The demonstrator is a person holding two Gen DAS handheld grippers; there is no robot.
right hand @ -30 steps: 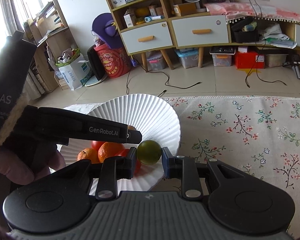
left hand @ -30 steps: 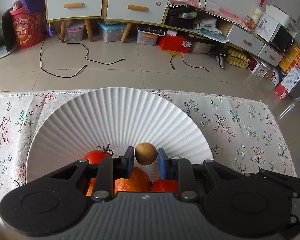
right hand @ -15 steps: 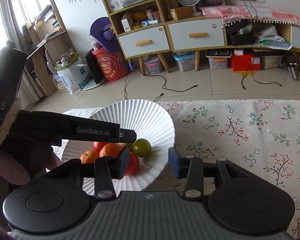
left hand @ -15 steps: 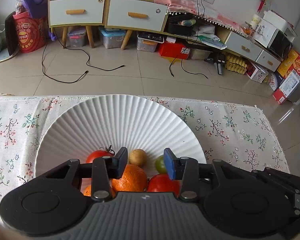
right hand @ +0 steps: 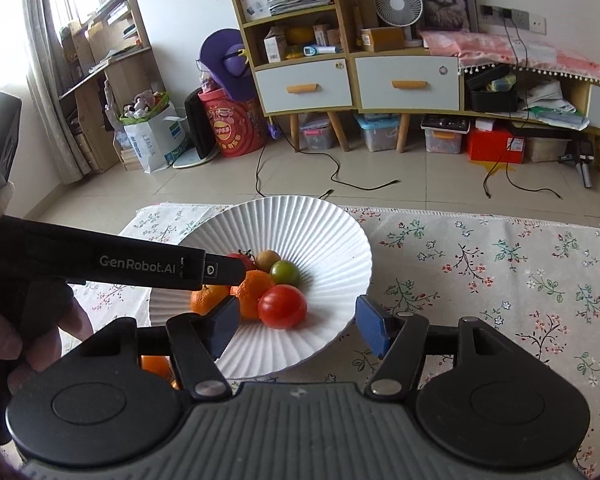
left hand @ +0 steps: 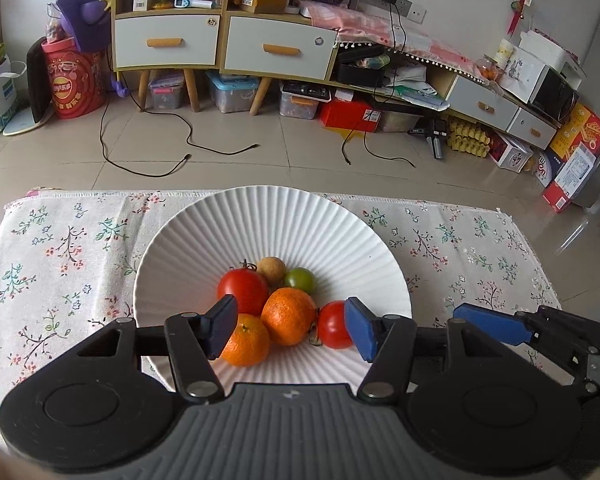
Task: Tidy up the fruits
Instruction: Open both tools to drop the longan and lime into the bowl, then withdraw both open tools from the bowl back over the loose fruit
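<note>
Six fruits central, plate rim bare

One white plate held six fruits: two tomatoes, two oranges, one green fruit, one brown fruit.

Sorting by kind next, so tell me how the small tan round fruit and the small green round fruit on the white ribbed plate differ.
The small tan round fruit is dull brownish and matte; the small green round fruit is glossy green with a highlight. In the left wrist view the tan one lies further back, touching the large red tomato, while the green one sits to its right. Both are similar in size, smaller than the oranges, and rest side by side on the white ribbed plate.
</note>
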